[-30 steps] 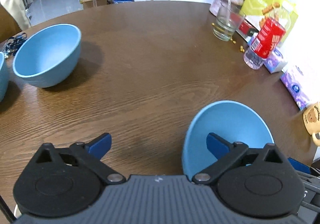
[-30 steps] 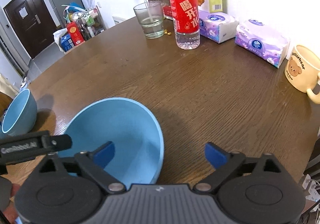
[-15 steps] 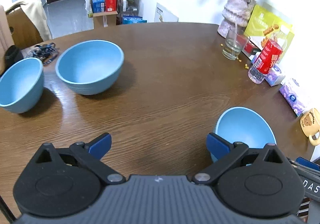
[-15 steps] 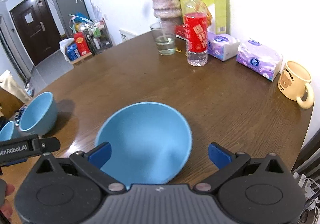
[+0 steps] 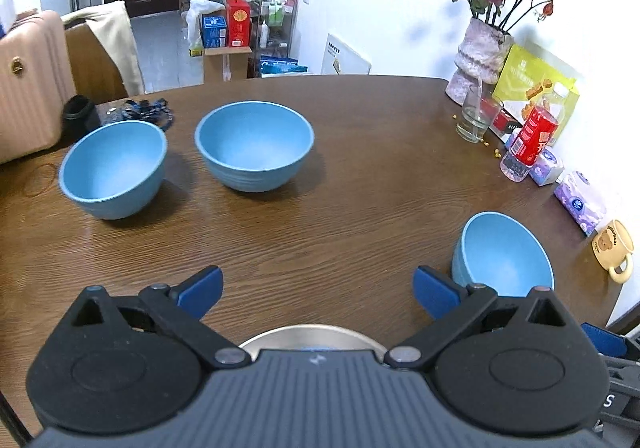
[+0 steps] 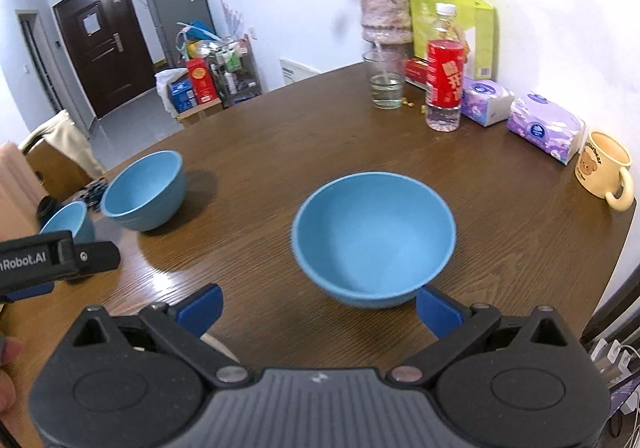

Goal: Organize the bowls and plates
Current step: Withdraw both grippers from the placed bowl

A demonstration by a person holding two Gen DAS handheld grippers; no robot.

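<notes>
Left wrist view: my left gripper gapes wide, holding nothing; two blue bowls sit at eleven o'clock. My right gripper is equally wide, with a third bowl upright at twelve, untouched.

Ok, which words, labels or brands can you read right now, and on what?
"nRobot.AI", cut off at the left, on the black left gripper body.
Large white Chinese characters on the red-labelled clear water bottle: too blurred to read.
Small lettering above the bear on the cream ceramic mug: too small to read.
</notes>
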